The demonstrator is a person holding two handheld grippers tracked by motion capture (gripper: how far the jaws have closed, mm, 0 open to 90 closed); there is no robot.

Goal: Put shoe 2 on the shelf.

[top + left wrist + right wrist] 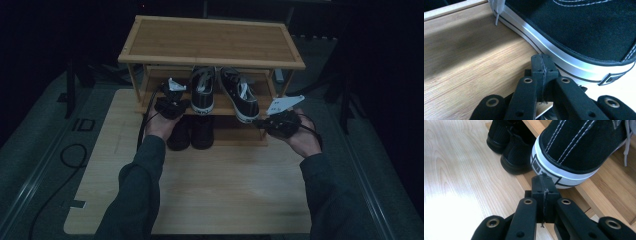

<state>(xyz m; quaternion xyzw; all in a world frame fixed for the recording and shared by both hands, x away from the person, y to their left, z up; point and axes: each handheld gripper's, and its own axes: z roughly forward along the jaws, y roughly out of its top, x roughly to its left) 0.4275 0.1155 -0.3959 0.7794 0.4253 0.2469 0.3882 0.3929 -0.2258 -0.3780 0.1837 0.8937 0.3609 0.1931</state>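
A bamboo shoe rack [210, 40] stands at the far side of the table. Two black sneakers with white soles rest on its middle shelf, one to the left [202, 92] and one to the right [240, 95]. My left gripper [174, 92] is shut and empty. Its tip [541, 63] hovers over the shelf [474, 62], just beside the left sneaker's white sole [564, 60]. My right gripper [261, 120] is shut too. Its tip [543, 182] sits at the white heel of the right sneaker [574, 147], which overhangs the shelf's front edge. Whether they touch I cannot tell.
A pair of plain black shoes [192, 132] [511, 147] stands on the rack's lowest level under the sneakers. The light wooden table [225, 190] stretches in front of the rack. A black cable [70, 155] lies on the grey floor at the left. The surroundings are dark.
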